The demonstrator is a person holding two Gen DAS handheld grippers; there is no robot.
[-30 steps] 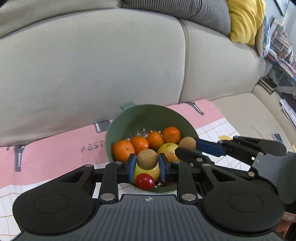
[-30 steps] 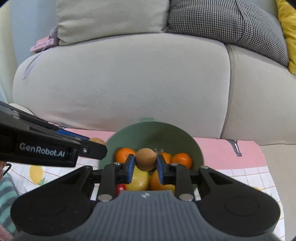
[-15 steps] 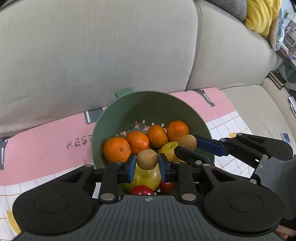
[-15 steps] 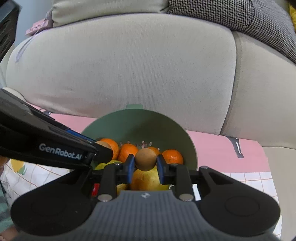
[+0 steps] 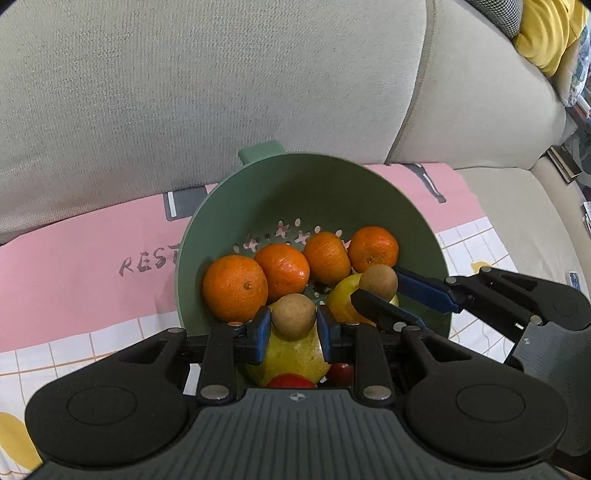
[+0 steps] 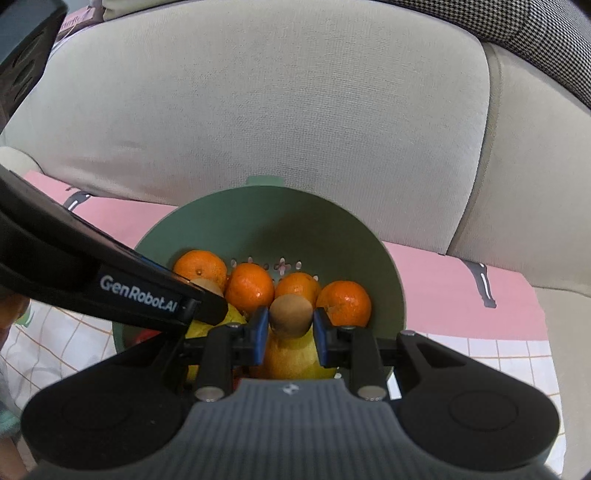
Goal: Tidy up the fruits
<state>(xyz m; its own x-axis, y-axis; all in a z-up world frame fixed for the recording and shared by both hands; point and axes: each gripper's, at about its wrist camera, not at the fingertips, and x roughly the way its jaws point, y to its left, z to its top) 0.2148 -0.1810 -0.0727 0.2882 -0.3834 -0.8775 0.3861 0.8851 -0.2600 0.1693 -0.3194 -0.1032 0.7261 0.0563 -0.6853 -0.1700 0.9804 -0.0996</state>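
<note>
A green colander bowl stands on the cloth and holds several oranges, yellow pears and small red fruits. My left gripper is shut on a small brown round fruit over the bowl's near side. My right gripper is shut on another small brown fruit, also over the bowl. The right gripper shows in the left wrist view, its brown fruit above a pear. The left gripper's arm crosses the right wrist view.
The bowl sits on a pink and white checked cloth with the letters "REST". A beige sofa back rises right behind it. A yellow cushion lies at the far right. A houndstooth cushion tops the sofa.
Both grippers have moved forward and down over the bowl, each still holding its brown fruit. The bowl now looms larger and closer in both views.
</note>
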